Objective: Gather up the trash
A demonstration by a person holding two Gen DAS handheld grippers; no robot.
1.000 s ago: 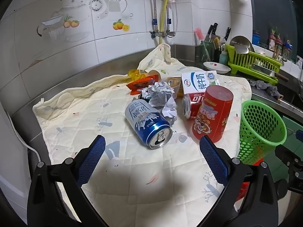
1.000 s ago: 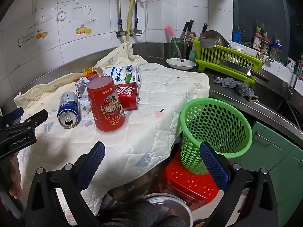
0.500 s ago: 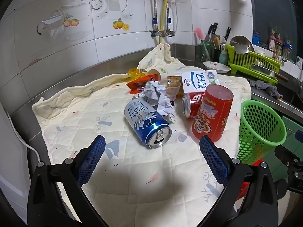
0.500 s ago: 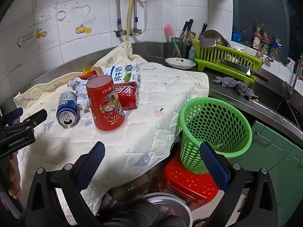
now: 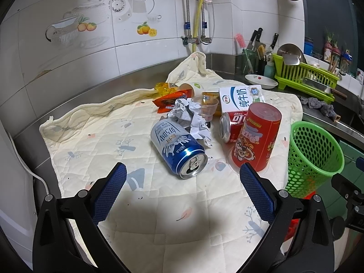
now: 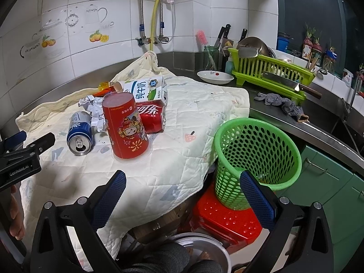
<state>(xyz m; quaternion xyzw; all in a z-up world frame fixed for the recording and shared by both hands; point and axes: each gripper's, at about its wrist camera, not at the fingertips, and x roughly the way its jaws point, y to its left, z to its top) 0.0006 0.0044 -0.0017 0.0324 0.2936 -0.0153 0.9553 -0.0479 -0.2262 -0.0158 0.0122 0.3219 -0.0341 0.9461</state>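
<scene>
Trash lies on a cream quilted cloth. A blue and white can lies on its side just ahead of my open left gripper. Behind it are crumpled paper, a clear plastic cup, a red snack wrapper, a lying red cola can, a milk carton and an upright tall red canister. A green mesh basket stands on a red stool beside the counter. My right gripper is open and empty over the cloth's edge.
A green dish rack with a cleaver, a white bowl, knives and a grey rag sit on the steel counter at the right. A metal pot is on the floor below. Tiled wall with pipes behind.
The left gripper's view has shifted slightly, so the blue can sits a little further left and lower. Nothing was grasped; both grippers stay open.
</scene>
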